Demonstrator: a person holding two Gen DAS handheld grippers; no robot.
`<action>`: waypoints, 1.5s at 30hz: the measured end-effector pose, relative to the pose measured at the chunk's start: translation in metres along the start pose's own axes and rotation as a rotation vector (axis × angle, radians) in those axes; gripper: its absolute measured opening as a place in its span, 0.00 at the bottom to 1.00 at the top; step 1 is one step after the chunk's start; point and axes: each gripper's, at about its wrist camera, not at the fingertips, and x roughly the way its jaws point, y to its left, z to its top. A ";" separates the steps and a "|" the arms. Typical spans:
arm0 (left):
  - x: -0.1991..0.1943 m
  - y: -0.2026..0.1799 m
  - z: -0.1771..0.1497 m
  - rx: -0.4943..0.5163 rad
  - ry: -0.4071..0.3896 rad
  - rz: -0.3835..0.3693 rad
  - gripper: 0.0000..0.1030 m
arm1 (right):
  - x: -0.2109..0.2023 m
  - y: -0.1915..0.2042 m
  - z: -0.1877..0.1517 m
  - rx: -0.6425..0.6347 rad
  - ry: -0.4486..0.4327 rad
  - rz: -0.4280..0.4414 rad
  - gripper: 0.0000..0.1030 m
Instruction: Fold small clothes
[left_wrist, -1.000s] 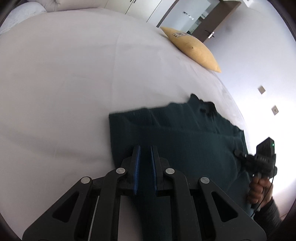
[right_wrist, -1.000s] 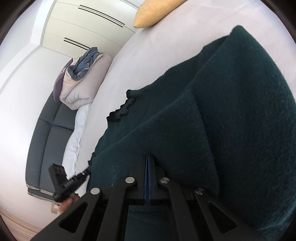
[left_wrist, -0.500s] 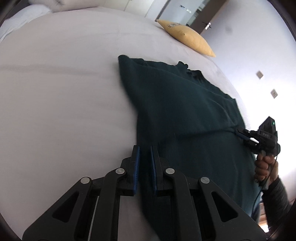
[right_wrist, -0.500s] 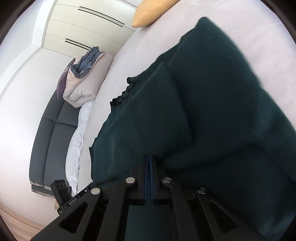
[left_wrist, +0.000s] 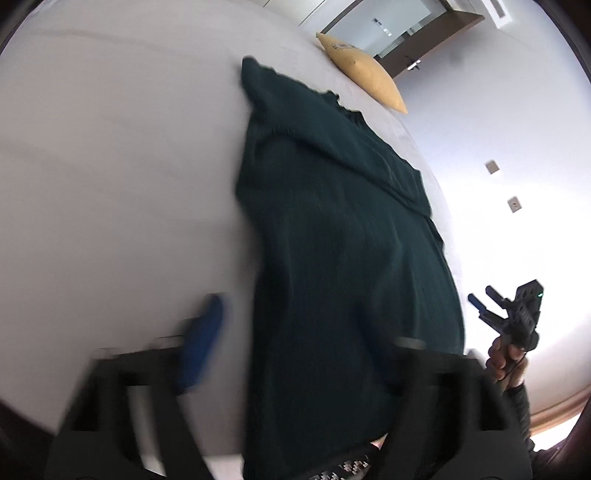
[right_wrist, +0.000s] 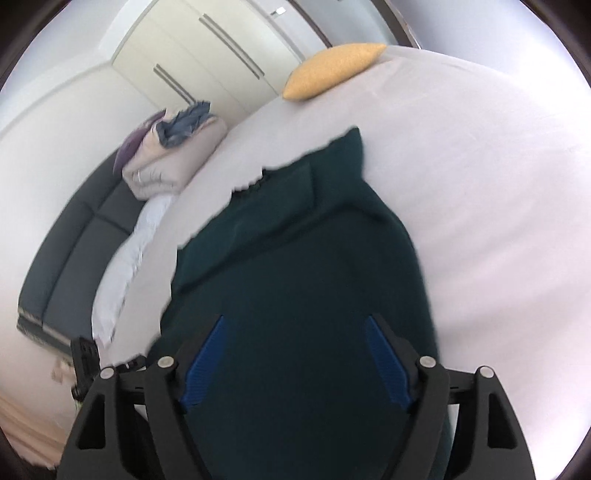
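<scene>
Left gripper (left_wrist: 295, 325): jaws spread wide, blurred, nothing gripped. Right gripper (right_wrist: 295, 343): jaws likewise parted, released, held just above the near end of the sweater (right_wrist: 295, 258). Sweater: dark green, laid lengthwise on the white bed (right_wrist: 480, 184), collar far. Yellow pillow (right_wrist: 332, 70): at the far edge. Sofa (right_wrist: 74, 240) with bedding: seen far left.
</scene>
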 end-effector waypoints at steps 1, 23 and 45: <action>-0.003 0.000 -0.009 -0.005 0.002 -0.012 0.76 | -0.006 -0.004 -0.008 0.000 0.007 -0.007 0.76; 0.000 0.026 -0.075 -0.098 0.142 -0.138 0.76 | -0.033 -0.053 -0.058 0.133 -0.007 0.076 0.76; 0.008 0.058 -0.068 -0.186 0.175 -0.468 0.32 | -0.033 -0.056 -0.061 0.146 -0.004 0.099 0.76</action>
